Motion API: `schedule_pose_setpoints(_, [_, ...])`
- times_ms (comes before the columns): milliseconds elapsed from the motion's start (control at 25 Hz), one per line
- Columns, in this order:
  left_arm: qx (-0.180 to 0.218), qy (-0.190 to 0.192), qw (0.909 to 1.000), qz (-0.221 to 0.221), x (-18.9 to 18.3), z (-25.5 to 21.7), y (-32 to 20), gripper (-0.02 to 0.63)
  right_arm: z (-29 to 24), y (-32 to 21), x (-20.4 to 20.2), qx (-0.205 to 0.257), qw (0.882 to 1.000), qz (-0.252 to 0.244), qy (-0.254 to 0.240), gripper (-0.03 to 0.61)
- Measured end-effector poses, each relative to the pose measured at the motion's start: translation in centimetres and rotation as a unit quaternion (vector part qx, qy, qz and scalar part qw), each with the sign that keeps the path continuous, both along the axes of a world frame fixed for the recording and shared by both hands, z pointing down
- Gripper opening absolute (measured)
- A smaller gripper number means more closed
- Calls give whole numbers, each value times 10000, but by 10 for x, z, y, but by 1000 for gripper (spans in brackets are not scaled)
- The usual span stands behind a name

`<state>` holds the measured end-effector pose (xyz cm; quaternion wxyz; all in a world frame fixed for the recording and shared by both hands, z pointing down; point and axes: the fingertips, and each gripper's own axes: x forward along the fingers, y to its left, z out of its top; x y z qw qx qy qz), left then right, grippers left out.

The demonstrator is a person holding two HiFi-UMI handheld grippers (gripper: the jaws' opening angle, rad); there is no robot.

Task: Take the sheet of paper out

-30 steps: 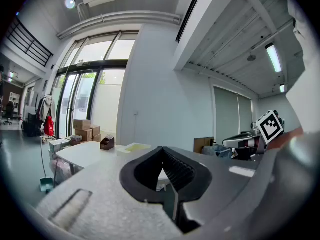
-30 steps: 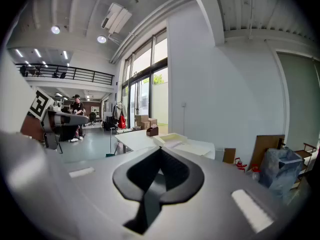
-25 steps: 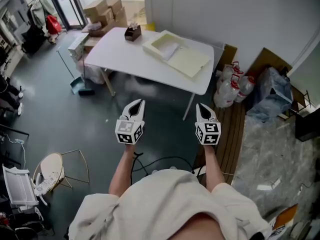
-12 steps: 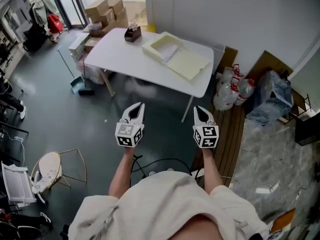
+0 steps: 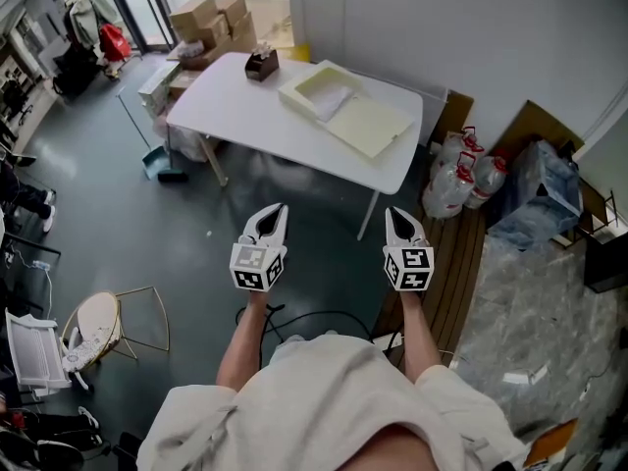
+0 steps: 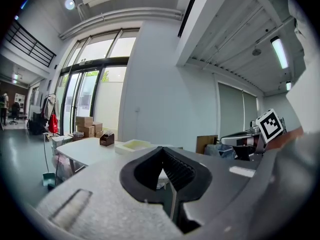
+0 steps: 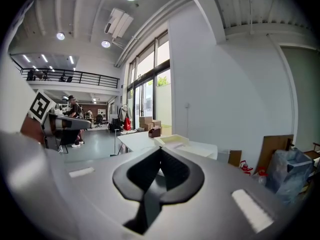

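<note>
1. Head view looks steeply down on a person in a pale shirt, both forearms stretched forward over a grey-green floor, with a gripper in each hand.
2. The left gripper [image 5: 273,216] has its black jaws pressed together to a point, with nothing between them.
3. The right gripper [image 5: 397,219] is likewise closed and empty; its own view shows the two ribbed pads meeting at the tip.
4. Both grippers hang in the air side by side, pointing roughly level toward the white rectangular table [image 5: 245,116], well apart from it.
5. On the far part of that table sits a shallow cream-coloured open box [image 5: 306,84], and its flat cream lid [image 5: 371,126] lies just beside it toward the table's right end.
6. The white sheet of paper [image 5: 335,100] lies inside the open box, untouched by either gripper.
7. A small dark brown desktop holder [image 5: 261,64] stands near the table's far left corner, apart from the box.
8. Brown cardboard cartons [image 5: 211,18] are stacked on the floor beyond the table's left end.
9. To the right of the table, clear plastic bottles with red caps [image 5: 463,177] stand against the wall, and a blue plastic bag [image 5: 538,196] slumps next to them.
10. A round wire-framed stool [image 5: 100,327] stands on the floor at the left.
</note>
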<state>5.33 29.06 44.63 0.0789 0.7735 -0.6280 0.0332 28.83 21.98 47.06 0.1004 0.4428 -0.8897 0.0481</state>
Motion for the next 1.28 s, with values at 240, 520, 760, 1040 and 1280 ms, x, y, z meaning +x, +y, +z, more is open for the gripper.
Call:
schedule_pose_setpoints(240, [-122,11,9999,-37,13,11,-2,-2,6,-4,8,-40,9999,-91,11,0])
schedule_pose_setpoints(520, [-187,-46,9998,-41,13,14,-11,-2,14,-13,8,-119,9999,-107,-16,0])
schedule_pose_setpoints(760, [-170,-34,9998,-30,7,18,-25,-2,19,-26,0,-123,9998,-139,26,0])
schedule_pose_setpoints(1040, [-147,57,9999,-50,-21,29,-54,-2,23,-58,-27,-69,9998,-117,127,0])
schedule_pose_setpoints(1280, [-111,133,9998,16,-59,32,-103,-2,24,-103,-62,-48,9997,-38,219,0])
